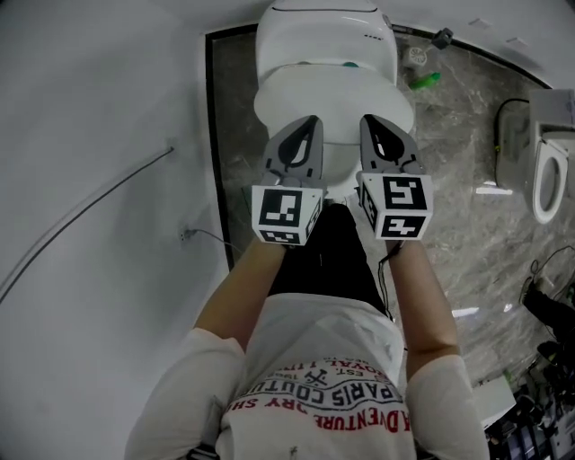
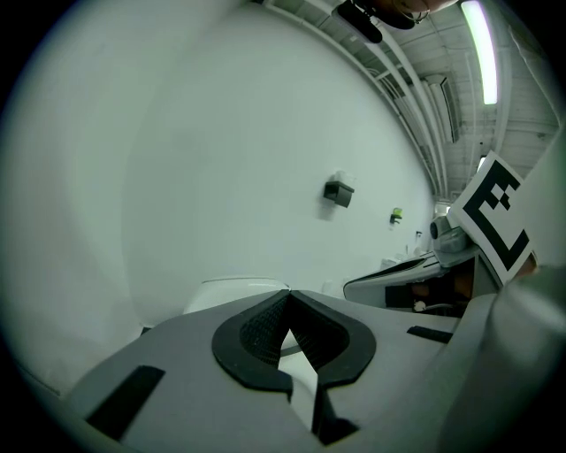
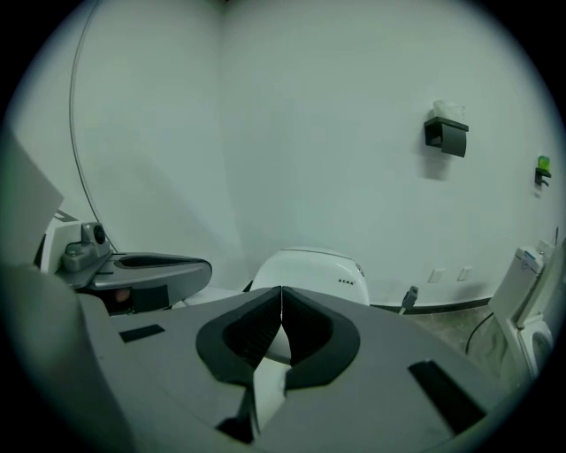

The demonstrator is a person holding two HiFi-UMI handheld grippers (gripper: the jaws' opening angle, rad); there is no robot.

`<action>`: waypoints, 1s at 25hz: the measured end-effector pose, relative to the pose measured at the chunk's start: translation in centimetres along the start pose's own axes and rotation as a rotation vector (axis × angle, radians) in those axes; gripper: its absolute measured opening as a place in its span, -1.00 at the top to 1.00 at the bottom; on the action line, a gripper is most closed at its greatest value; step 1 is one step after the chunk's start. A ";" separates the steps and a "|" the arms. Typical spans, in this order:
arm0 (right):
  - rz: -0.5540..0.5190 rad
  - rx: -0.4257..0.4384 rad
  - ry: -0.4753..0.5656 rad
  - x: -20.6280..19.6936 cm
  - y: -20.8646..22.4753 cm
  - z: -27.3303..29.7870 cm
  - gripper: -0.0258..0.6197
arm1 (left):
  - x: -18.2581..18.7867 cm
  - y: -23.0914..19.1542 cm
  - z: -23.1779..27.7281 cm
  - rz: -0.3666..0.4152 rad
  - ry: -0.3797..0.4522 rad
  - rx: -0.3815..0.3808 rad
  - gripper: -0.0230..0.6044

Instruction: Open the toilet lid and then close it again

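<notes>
Floor [image 1: 467, 153]; left tongs [image 1: 311, 120], right tongs [image 1: 367, 119] closed (empty)

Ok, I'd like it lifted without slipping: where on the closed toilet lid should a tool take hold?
Probably the front lip of the toilet lid, coming from the person's side and hooking under. It lies flat and shut, its far end against the rear unit, so the near edge should swing up.
</notes>
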State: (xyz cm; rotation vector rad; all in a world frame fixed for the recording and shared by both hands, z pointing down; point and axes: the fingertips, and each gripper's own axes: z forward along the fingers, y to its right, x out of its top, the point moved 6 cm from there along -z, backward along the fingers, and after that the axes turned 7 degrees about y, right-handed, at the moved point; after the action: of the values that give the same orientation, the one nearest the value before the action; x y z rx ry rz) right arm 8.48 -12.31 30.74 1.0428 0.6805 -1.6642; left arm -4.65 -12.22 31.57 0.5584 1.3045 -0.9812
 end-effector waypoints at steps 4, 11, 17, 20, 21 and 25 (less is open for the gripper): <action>0.002 -0.009 -0.048 -3.1 -0.9 -1.5 0.88 | -2.6 1.2 -1.9 -0.007 -0.032 -0.001 0.91; -0.010 0.010 -0.068 -7.1 -2.0 -2.9 0.88 | -6.0 2.6 -3.9 0.029 -0.090 0.004 0.91; -0.004 0.016 -0.092 -11.9 -3.0 -4.0 0.88 | -10.4 3.6 -5.7 0.013 -0.144 0.024 0.91; 0.024 0.031 -0.092 -14.3 -3.5 -4.3 0.88 | -12.6 3.7 -6.6 0.006 -0.157 0.047 0.91; 0.037 0.038 -0.093 -15.0 -3.6 -4.3 0.88 | -13.4 3.8 -6.8 0.008 -0.161 0.052 0.91; 0.051 0.062 -0.093 -17.8 -4.1 -4.2 0.88 | -16.3 3.9 -7.5 0.012 -0.177 0.074 0.91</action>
State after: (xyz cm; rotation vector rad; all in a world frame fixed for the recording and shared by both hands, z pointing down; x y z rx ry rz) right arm 7.94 0.61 44.29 1.0115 0.5405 -1.6879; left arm -4.83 0.48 44.86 0.5226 1.1103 -1.0483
